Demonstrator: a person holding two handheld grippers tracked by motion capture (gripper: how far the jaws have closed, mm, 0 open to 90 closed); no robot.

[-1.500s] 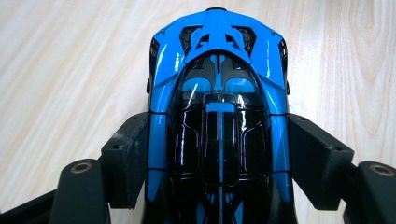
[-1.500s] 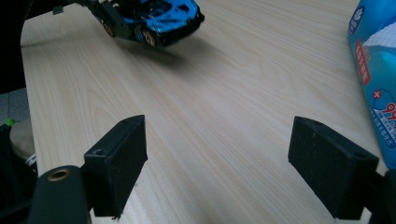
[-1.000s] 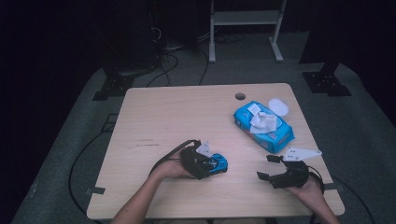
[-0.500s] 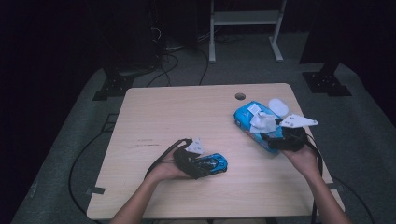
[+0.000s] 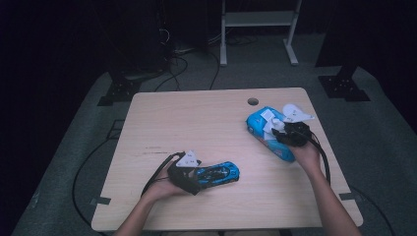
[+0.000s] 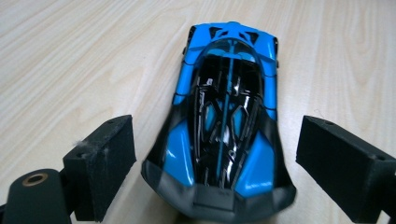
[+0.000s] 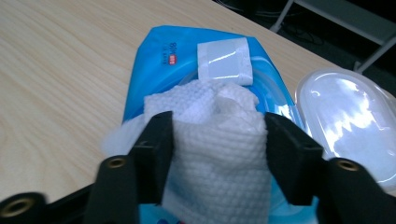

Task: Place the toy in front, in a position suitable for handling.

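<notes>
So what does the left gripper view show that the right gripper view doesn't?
Left gripper view alone: the blue toy car lying between that gripper's open fingers, gaps on both sides. Right gripper view alone: the wet wipe between that gripper's fingers, the blue wipes pack, its clear lid. Both: the wooden table.
</notes>
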